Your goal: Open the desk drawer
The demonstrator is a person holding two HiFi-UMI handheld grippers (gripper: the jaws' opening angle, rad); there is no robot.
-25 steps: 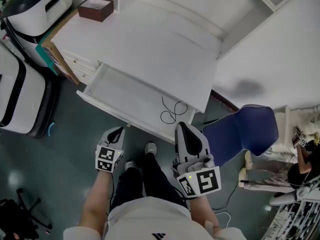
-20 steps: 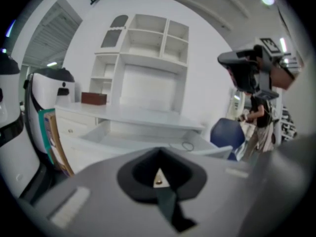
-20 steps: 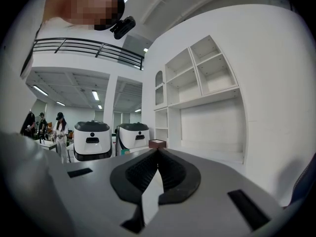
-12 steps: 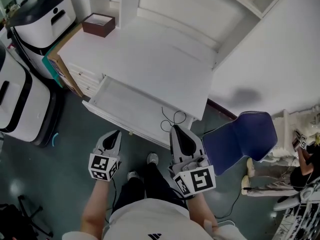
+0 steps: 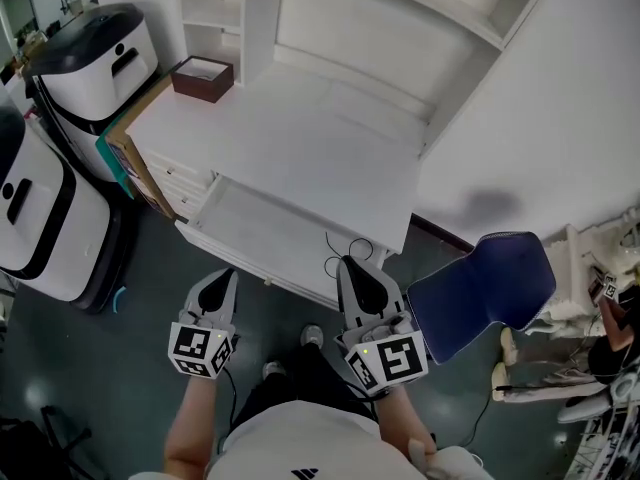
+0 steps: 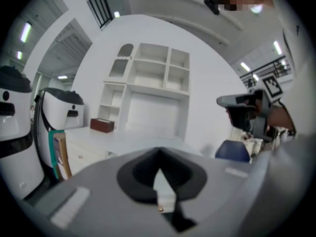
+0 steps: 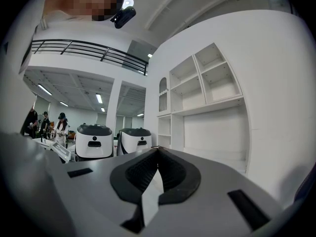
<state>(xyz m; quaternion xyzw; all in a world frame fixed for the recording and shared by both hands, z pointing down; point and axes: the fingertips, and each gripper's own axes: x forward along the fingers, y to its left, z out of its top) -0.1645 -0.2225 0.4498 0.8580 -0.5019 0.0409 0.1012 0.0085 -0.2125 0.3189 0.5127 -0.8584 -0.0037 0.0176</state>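
Note:
The white desk has its long drawer pulled out toward me, and a loop of black cable lies at its right end. My left gripper hangs a little short of the drawer front, shut and empty. My right gripper sits close to the drawer's right end by the cable, also shut with nothing in it. In the left gripper view the closed left gripper points at the desk. In the right gripper view the closed right gripper faces the shelf unit.
A brown box stands at the desk's back left corner. Two white machines with black tops stand left of the desk. A blue chair is on the right. A person sits at the right edge.
My left gripper has lifted and drawn back from the drawer front. The right gripper has barely shifted. The drawer stays open.

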